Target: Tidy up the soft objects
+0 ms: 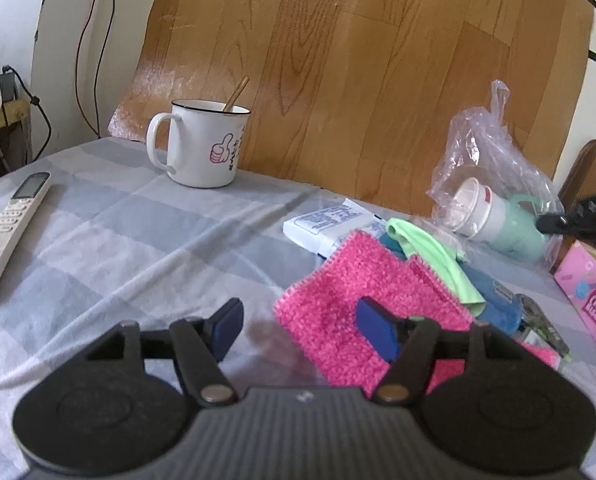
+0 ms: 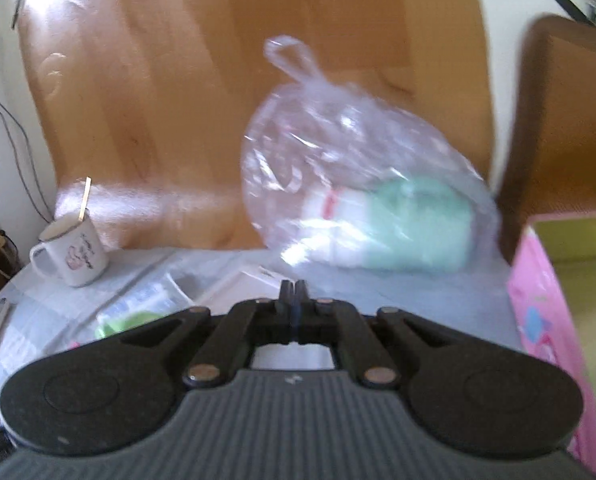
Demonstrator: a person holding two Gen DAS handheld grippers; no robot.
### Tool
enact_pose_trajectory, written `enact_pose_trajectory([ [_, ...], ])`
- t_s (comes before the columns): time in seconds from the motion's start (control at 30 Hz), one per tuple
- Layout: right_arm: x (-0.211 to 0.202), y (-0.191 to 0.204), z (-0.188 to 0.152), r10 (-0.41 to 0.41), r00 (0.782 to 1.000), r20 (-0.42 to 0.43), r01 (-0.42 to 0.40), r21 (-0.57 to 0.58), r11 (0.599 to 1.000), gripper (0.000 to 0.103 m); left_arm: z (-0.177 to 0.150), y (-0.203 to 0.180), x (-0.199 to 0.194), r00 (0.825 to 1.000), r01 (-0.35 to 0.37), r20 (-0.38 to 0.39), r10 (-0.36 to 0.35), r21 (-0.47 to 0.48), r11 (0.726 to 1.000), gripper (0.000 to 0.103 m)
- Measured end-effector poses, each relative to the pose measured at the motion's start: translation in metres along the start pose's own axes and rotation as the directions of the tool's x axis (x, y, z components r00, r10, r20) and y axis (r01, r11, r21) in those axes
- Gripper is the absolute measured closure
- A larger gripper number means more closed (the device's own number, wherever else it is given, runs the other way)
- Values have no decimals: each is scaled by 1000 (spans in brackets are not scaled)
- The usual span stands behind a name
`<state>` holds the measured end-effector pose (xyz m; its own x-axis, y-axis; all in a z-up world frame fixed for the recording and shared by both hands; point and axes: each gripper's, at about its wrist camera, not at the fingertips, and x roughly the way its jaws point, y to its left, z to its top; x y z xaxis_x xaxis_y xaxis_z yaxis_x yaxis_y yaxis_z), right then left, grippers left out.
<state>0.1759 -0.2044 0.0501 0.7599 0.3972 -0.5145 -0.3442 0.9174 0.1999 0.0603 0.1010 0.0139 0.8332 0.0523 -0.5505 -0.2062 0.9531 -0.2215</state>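
A folded pink fuzzy cloth [image 1: 362, 300] lies on the grey checked tablecloth [image 1: 137, 240]. A light green cloth [image 1: 434, 256] and a blue cloth [image 1: 494, 300] lie beside and behind it; the green cloth also shows in the right wrist view [image 2: 125, 322]. My left gripper [image 1: 302, 330] is open, its right finger over the pink cloth, its left finger over bare tablecloth. My right gripper [image 2: 293, 290] is shut and empty, pointing at a clear plastic bag [image 2: 358, 184]. The right gripper's dark tip also shows in the left wrist view [image 1: 578, 216], beside the bag.
The clear bag [image 1: 494, 168] holds a white and mint green cup. A white mug [image 1: 201, 148] with a spoon stands at the back. A remote [image 1: 9, 228] lies left. A white packet [image 1: 330, 224] and a pink box [image 1: 594, 304] lie nearby. A wood-pattern sheet leans behind.
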Motion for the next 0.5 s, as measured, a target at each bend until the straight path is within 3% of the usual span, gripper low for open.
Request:
enact_pose_trajectory([
  [0.13,-6,-17,-19,-11,1000,-23,11,24,1000,99,0,-2,0,1000,-17,-1,17,14,1000,37],
  [0.27,-15,-15,-29,-6,1000,-17,6,-39,999,93,-1,-1,0,1000,-21,-1,21,18,1000,37],
  [0.3,-17,-12,-28,4,1000,-13,-5,-62,998,89,-1,-1,0,1000,-21,-1,21,19,1000,36],
  [0.37,-20,-4,-27,30,1000,-10,-30,-96,995,73,-1,-1,0,1000,-22,-1,22,18,1000,36],
  [0.4,-19,-1,-25,33,999,-9,-34,-113,993,58,-1,-1,0,1000,-21,-2,22,17,1000,36],
  [0.43,-17,3,-25,31,999,-12,-33,-133,991,51,-1,-1,0,1000,-21,-2,21,16,1000,36],
  [0.5,-10,6,-25,34,999,-36,-39,-143,989,50,-1,-1,0,1000,-17,-2,17,13,1000,36],
])
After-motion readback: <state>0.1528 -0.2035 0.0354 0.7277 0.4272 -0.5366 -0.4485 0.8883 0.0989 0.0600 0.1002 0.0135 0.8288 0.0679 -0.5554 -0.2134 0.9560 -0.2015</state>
